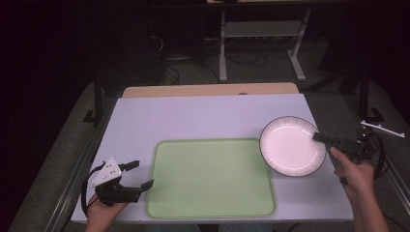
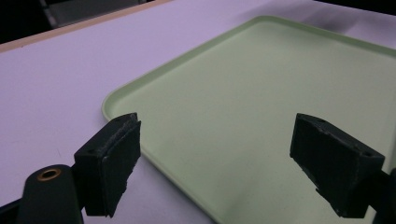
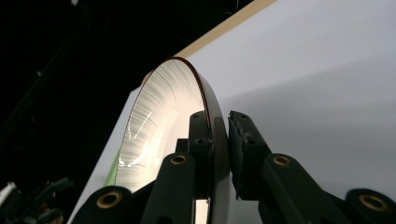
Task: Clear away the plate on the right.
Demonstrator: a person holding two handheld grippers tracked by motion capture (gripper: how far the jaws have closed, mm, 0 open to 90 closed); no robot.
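High view: nearest, the left gripper (image 1: 138, 175) rests with jaws wide and nothing between them, at the green tray's (image 1: 159, 203) left edge. Farther right, the right gripper (image 1: 323, 138) pinches the white plate (image 1: 290, 145) by its rim, beside the tray. Such a thin edge grip could let the plate tilt and slip out.

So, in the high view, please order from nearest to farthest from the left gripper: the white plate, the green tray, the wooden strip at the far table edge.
From the left gripper:
1. Green tray, just beside it, centre.
2. Wooden strip, far edge.
3. White plate, at the right, held by the right gripper.
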